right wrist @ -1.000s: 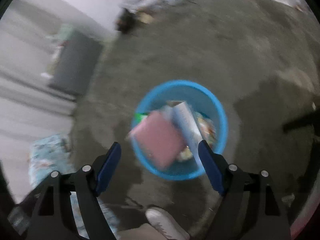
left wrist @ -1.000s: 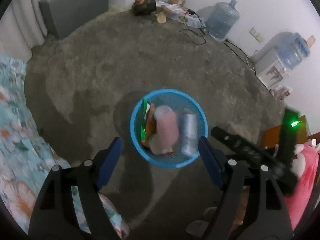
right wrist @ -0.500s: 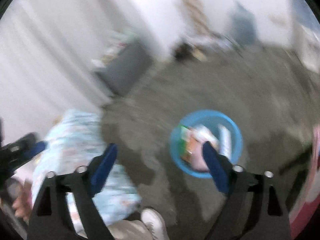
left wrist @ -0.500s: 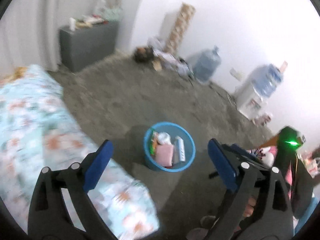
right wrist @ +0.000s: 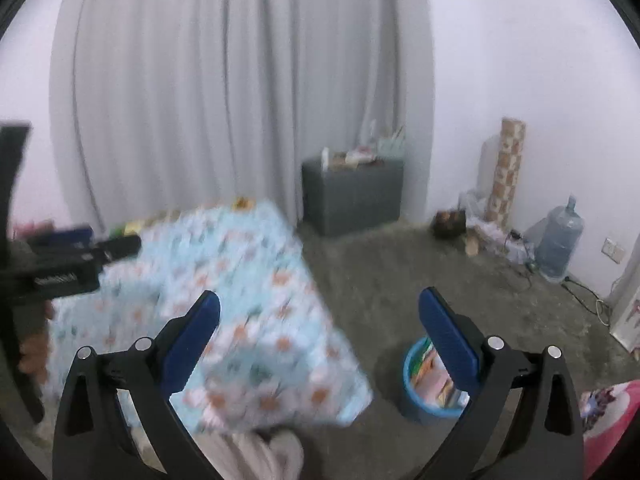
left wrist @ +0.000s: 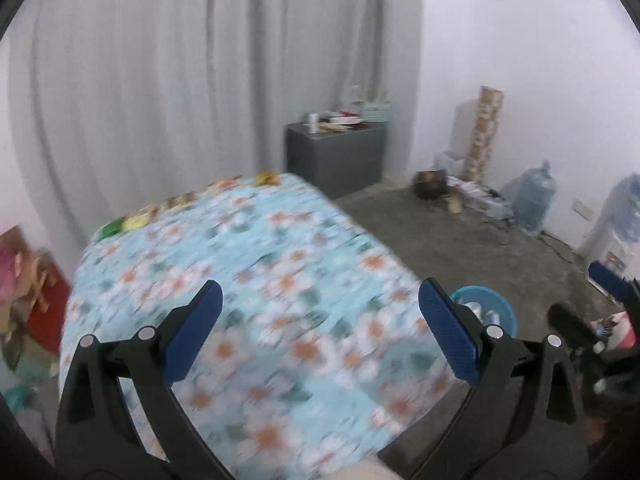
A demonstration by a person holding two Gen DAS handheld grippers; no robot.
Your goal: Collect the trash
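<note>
Grey curtain (left wrist: 200, 100) fills upper frame in both views. Floral bedsheet (left wrist: 260, 300) takes centre to lower left, blurred. Grey concrete floor (right wrist: 420, 280) on the right half. Grey cabinet (right wrist: 352, 196) mid frame against the wall, water jug (right wrist: 560, 244) at right edge.

Left gripper (left wrist: 320, 340): jaws spread wide, nothing between them, over the bedsheet. Right gripper (right wrist: 320, 340): also spread wide, empty; its right finger overlaps the bin.

Blue trash bin (right wrist: 424, 396) sits on the floor, lower right in both views, just beside the bed corner; wrappers and packets inside (right wrist: 428, 376), item types too blurred to confirm. Small coloured bits (left wrist: 132, 220) along the far bed edge, upper left of the sheet, probably remaining trash, unclear.

Judgement: wrappers light, soft, crinkly, slippery film. Pinch a raised fold or edge, not flat middle. Bin light, thin rim, grab rim.
</note>
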